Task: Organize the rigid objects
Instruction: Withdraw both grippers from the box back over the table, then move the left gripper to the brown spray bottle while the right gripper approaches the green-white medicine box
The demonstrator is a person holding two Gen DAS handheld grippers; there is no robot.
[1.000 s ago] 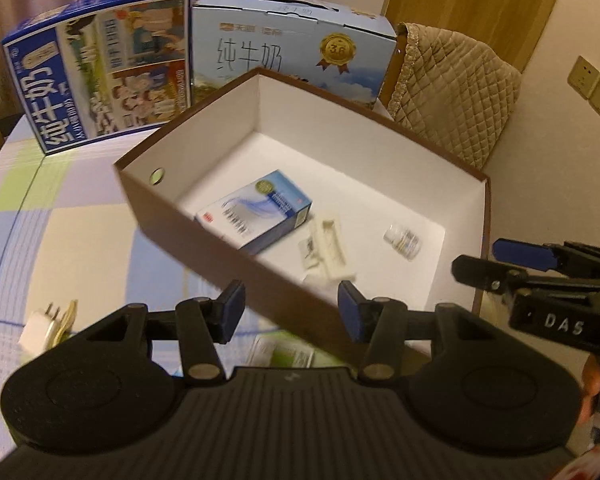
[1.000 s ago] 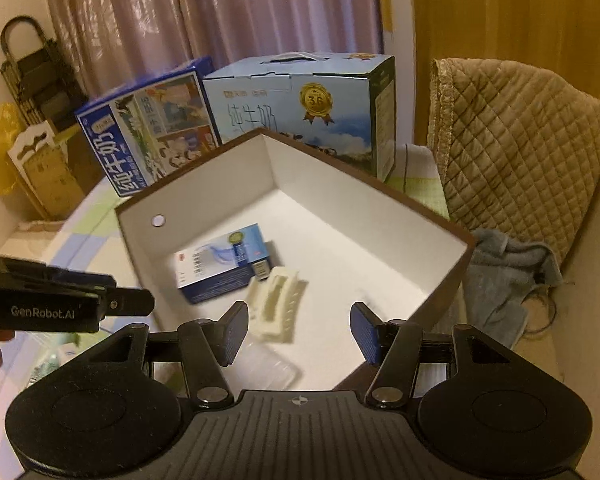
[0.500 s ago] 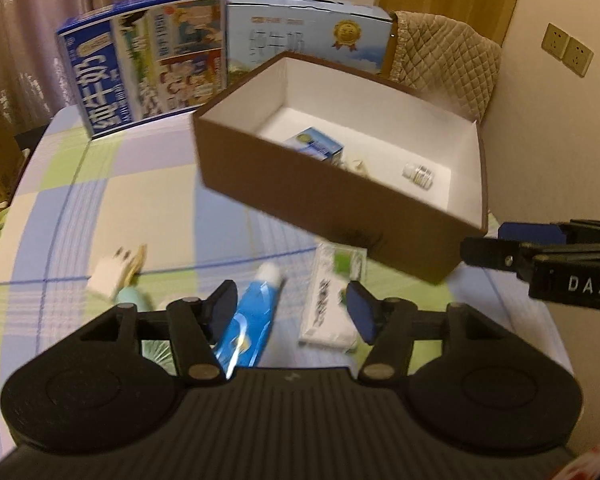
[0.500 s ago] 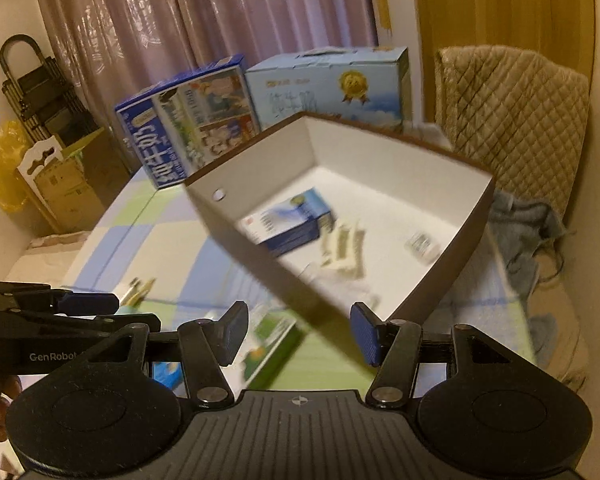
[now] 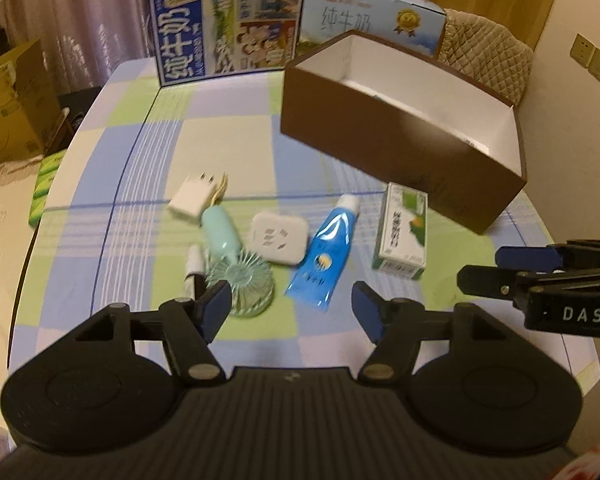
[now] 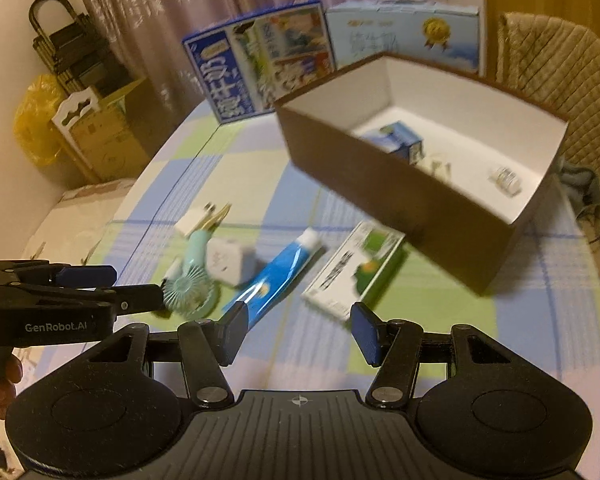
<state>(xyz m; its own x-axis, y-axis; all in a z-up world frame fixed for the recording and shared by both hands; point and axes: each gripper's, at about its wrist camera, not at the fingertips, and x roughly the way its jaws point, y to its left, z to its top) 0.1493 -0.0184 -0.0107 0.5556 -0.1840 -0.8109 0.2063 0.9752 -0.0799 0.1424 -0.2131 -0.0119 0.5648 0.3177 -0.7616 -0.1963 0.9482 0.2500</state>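
Step in hand, by my read: between picks, lining up on the next loose item. Neither tool carries anything.

Left hand-held gripper [image 5: 292, 306]: jaws opening, fairly wide, nothing between them. It hangs over the near edge of the surface [image 5: 236, 140], w/ the mint fan [image 5: 232, 264] and blue tube [image 5: 326, 254] just beyond its tips.
Right hand-held gripper [image 6: 298, 330]: jaws moderately apart, empty, pointing at the tube's near end and the green-white carton [image 6: 354, 270].

Where the task's things are: brown box [image 5: 400, 148] sits far right on the surface; already inside it are a blue carton [image 6: 398, 142], a small vial [image 6: 506, 178] and a pale item I can't make out through blur. Left to sort, all near-centre in a loose row: white charger [image 5: 194, 196] far left of the group, fan touching it, marker [image 5: 194, 268] beside the fan on the left, white socket adapter [image 5: 278, 238] between fan and tube, then the tube, then the green-white carton nearest the box.

Next move, as a judgement: left tool prob. goes for fan or tube, needs to drop lower and centre the jaws across the narrow width, not the length. Fan head is round and wide, so the handle is the better grip. Items are crowded; closing on one could nudge the adapter. Right tool is best placed for the carton: grip across its short side, then lift clear of the box wall before release.
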